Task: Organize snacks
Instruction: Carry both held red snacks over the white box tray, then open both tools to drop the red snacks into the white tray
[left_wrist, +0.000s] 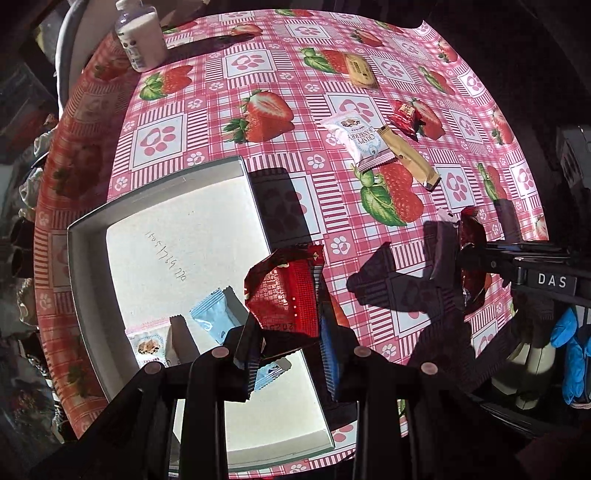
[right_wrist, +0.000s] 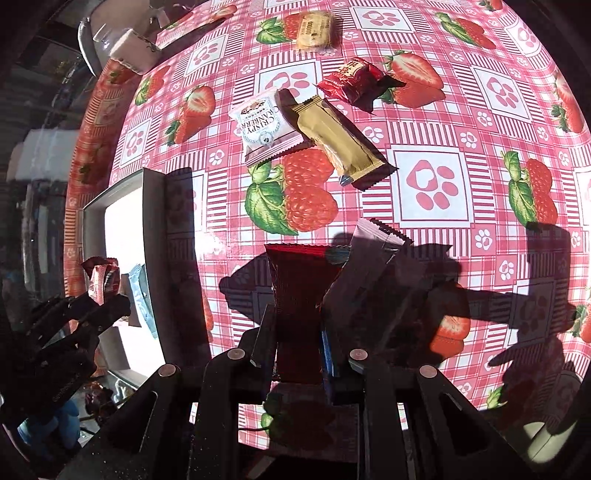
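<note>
My left gripper is shut on a bright red snack packet and holds it over the white box. In the box lie a blue packet and a cranberry packet. My right gripper is shut on a dark red packet above the tablecloth. A pale packet sits in shadow beside it; I cannot tell whether it is held too. On the table lie a cranberry packet, a gold stick, a small red packet and a biscuit.
A strawberry-print tablecloth covers the round table. A white bottle stands at its far left edge. A hand in a blue glove holds the right gripper. Dark clutter surrounds the table on the left.
</note>
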